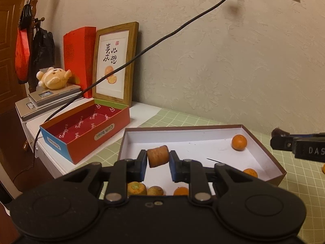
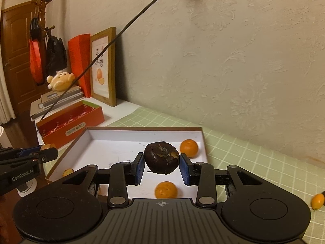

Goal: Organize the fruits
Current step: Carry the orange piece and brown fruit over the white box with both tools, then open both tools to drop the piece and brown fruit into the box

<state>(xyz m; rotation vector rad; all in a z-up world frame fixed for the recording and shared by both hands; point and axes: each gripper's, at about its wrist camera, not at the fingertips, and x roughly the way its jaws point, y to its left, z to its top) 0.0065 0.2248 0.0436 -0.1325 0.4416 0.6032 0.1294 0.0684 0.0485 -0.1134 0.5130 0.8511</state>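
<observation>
The left gripper (image 1: pixel 158 159) is clamped on a stubby orange carrot piece (image 1: pixel 158 156), pads on its flat ends so it cannot roll, carried above the white-lined box (image 1: pixel 182 137) at the frame's centre. The right gripper (image 2: pixel 162 166) pinches a dark, cracked round fruit (image 2: pixel 161 157) across its widest part, above the same box. Three oranges lie on the box floor: one (image 2: pixel 189 147) at its far right corner, one (image 2: pixel 166 190) below the dark fruit, so it looks like the collecting place. A red box (image 1: pixel 85 131) sits empty at left, perhaps for the other sort

We're in a home here: embossed wallpaper (image 1: pixel 203 61), a coat stand (image 1: pixel 33 20) hung with bags by a wooden door (image 2: pixel 14 50), framed calligraphy (image 1: pixel 114 65), a plush toy (image 1: pixel 53 77).
</observation>
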